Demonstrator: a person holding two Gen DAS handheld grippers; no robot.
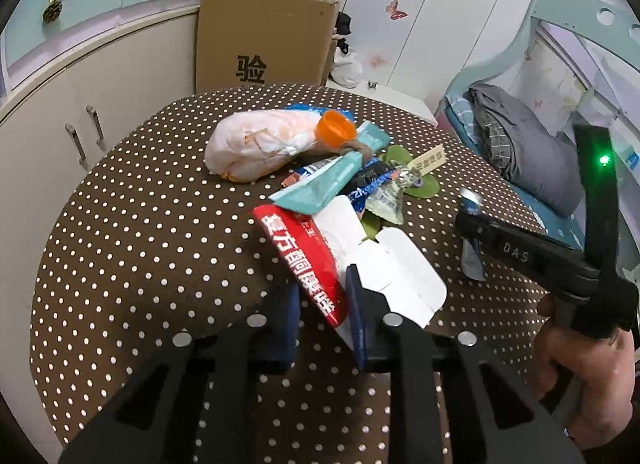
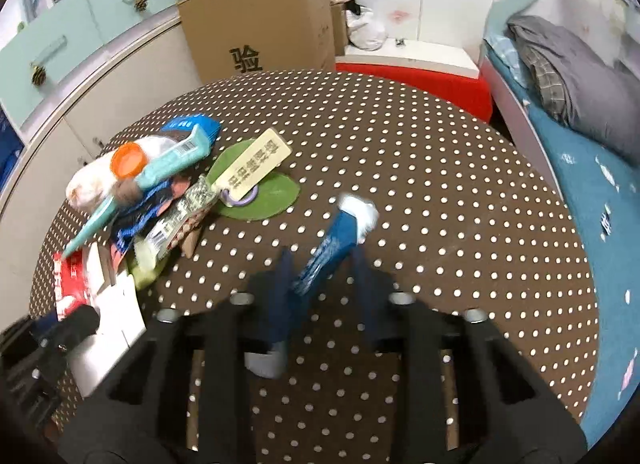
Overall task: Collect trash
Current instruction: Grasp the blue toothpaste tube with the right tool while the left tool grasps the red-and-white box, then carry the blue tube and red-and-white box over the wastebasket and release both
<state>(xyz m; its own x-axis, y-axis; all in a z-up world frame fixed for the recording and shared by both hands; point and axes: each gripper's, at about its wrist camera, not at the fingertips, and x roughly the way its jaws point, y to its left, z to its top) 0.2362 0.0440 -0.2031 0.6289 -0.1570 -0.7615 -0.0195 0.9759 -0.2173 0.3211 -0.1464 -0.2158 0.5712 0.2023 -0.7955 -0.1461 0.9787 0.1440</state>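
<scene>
A pile of trash lies on the brown polka-dot table (image 1: pixel 140 232): a pinkish crumpled bag (image 1: pixel 256 144), an orange cap (image 1: pixel 335 129), a teal tube (image 1: pixel 332 176), dark wrappers and a green leaf-shaped mat (image 2: pixel 260 192) with a beige tag (image 2: pixel 256 170). My left gripper (image 1: pixel 324 304) straddles the near end of a red-and-white flattened box (image 1: pixel 320 260); its jaws stand apart around it. My right gripper (image 2: pixel 324 264) stands open around a blue-and-white wrapper (image 2: pixel 340 240) lying apart from the pile, and shows at the right of the left wrist view (image 1: pixel 472 224).
A cardboard box (image 1: pixel 264 40) stands behind the table. White cabinets (image 1: pixel 60 104) run along the left. A bed with grey bedding (image 2: pixel 568 76) is on the right, a red stool with a white top (image 2: pixel 420 64) behind the table.
</scene>
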